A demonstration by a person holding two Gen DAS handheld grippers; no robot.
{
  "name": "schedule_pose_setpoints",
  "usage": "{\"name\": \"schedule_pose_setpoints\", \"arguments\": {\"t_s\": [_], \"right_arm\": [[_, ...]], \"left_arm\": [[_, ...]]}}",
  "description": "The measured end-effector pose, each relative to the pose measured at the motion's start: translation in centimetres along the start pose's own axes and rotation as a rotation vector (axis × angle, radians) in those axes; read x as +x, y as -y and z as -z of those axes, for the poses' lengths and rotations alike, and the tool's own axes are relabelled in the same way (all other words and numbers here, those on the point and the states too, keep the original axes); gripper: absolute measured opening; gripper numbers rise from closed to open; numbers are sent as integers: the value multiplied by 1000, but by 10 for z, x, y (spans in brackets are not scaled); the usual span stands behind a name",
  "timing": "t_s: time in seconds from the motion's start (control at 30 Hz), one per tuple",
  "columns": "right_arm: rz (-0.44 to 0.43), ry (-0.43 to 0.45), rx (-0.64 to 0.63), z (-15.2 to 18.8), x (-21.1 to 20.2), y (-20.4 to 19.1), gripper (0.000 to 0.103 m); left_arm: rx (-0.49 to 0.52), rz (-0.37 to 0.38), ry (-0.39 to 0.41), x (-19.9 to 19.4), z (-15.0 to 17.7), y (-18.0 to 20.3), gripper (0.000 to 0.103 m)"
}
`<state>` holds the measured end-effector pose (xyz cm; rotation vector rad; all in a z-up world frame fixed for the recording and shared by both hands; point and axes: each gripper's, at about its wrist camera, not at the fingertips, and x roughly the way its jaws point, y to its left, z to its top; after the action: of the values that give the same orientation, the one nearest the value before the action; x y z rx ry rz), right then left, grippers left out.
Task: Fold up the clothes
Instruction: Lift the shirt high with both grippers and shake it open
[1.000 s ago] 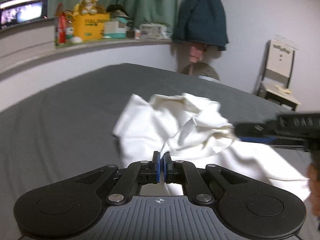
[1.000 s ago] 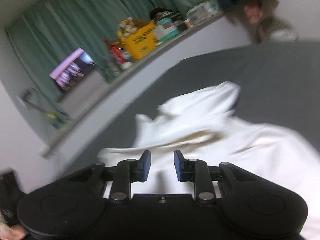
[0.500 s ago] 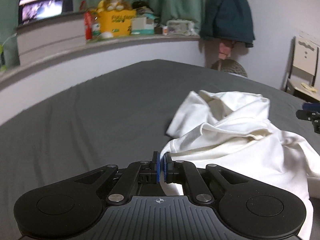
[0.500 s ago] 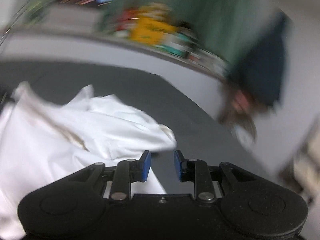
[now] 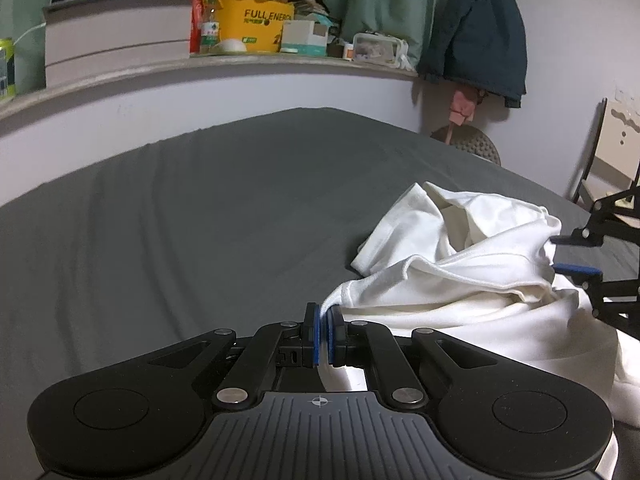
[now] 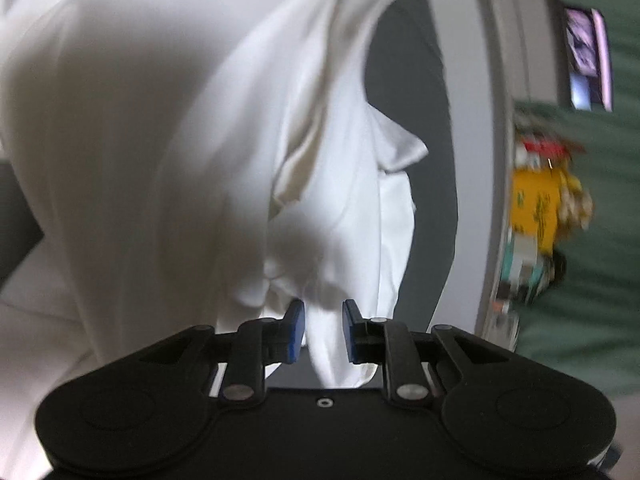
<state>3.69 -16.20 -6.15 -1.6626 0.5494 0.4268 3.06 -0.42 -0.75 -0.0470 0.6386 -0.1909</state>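
Note:
A crumpled white garment [image 5: 460,280] lies on the grey bed [image 5: 200,220], right of centre in the left wrist view. My left gripper [image 5: 322,334] is shut on a hem edge of this garment. At the right edge of that view my right gripper [image 5: 576,256] appears, fingers apart beside the cloth. In the right wrist view, rolled sideways, the white garment [image 6: 160,140] fills the left and centre. My right gripper [image 6: 323,330] is open, with a fold of cloth lying between its blue pads but not pinched.
A ledge [image 5: 240,64] behind the bed carries a yellow box [image 5: 260,24], a plush toy, a screen and small items before green curtains. A dark jacket [image 5: 476,28] hangs on the wall, and a chair [image 5: 612,160] stands at the right.
My left gripper has pulled the held edge leftwards, so the garment now sits further right. My right gripper swung round, rolled sideways and came down onto the cloth, staying open.

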Motion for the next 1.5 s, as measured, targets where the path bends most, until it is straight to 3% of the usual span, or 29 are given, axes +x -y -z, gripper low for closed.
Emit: {"name": "schedule_pose_setpoints", "arguments": {"t_s": [0.13, 0.2, 0.4, 0.53, 0.67, 0.77, 0.9, 1.03, 1.3, 1.5], "right_arm": [[-44, 5, -110, -9, 10, -6, 17], [-43, 5, -154, -13, 15, -9, 11], [-25, -5, -141, -20, 16, -4, 7], [47, -8, -36, -14, 3, 5, 4], [150, 2, 268, -17, -24, 35, 3], [281, 14, 495, -24, -53, 56, 3], [449, 44, 827, -21, -103, 89, 3], [618, 68, 1041, -10, -168, 105, 3], [919, 117, 1131, 4, -331, 111, 3], [1239, 177, 1105, -7, -436, 125, 3]], "left_arm": [[-11, 7, 2, 1, 0, -1, 6], [-17, 5, 1, 2, 0, -1, 6], [-26, -2, 0, 5, 1, -1, 6], [-17, -20, 13, 6, 2, -1, 6], [44, -54, 79, -4, 2, 9, 6], [110, -85, 198, -22, -1, 21, 6], [218, -127, 412, -61, -8, 38, 6], [274, -141, 608, -127, -22, 51, 6], [380, -164, 997, -261, -52, 76, 6], [386, -133, 1288, -353, -98, 89, 6]]}}
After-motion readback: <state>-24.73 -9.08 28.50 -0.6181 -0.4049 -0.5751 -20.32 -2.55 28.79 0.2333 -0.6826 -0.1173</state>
